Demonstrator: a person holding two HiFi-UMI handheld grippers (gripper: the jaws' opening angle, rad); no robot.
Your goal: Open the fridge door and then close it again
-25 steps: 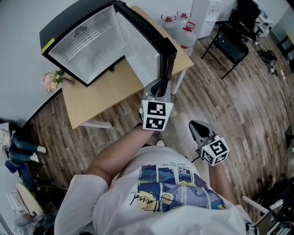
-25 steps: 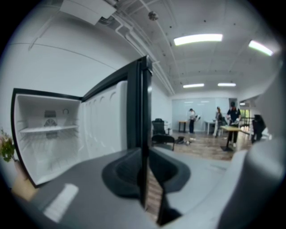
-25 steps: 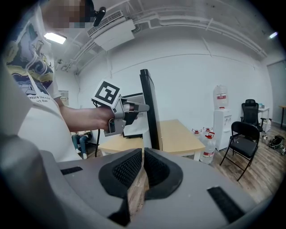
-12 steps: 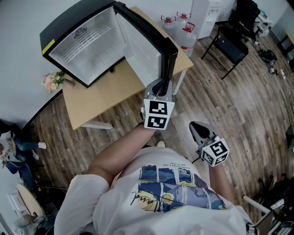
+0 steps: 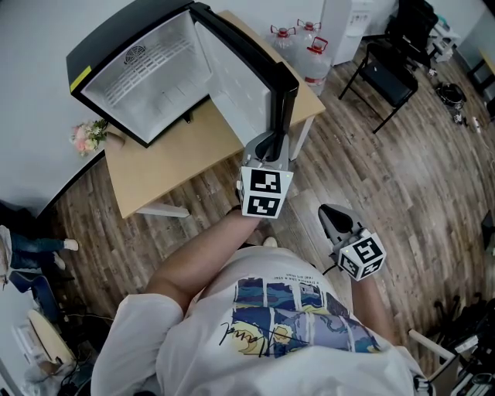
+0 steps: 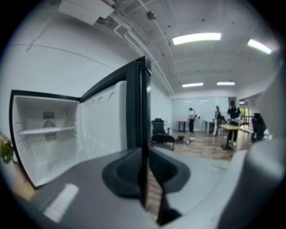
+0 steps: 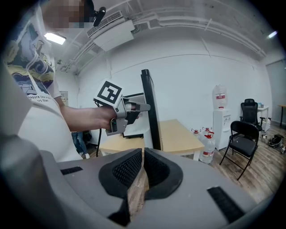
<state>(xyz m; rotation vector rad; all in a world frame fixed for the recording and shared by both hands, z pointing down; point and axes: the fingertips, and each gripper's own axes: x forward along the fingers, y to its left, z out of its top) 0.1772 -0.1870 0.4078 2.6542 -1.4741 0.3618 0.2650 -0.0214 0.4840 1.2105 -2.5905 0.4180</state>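
Observation:
A small black fridge [image 5: 147,69] with a white, empty inside stands on a wooden table [image 5: 178,155]. Its door [image 5: 240,85] is swung wide open toward me. My left gripper [image 5: 272,141] is shut on the door's black free edge [image 5: 282,100]. In the left gripper view that edge [image 6: 136,112] runs upright between the pads of the left gripper [image 6: 144,179]. My right gripper [image 5: 331,216] hangs apart, lower right over the floor, shut with nothing in it. In the right gripper view the right gripper [image 7: 142,167] faces the left gripper [image 7: 143,107] and the door edge [image 7: 149,112].
Water bottles [image 5: 309,46] and a white dispenser [image 5: 348,15] stand behind the table. A black folding chair [image 5: 387,73] is at the right on the wooden floor. Flowers [image 5: 89,133] sit at the table's left corner. People [image 6: 223,116] stand far off.
Neither gripper nor the door has moved. Only a person's legs at the left edge of the head view have shifted.

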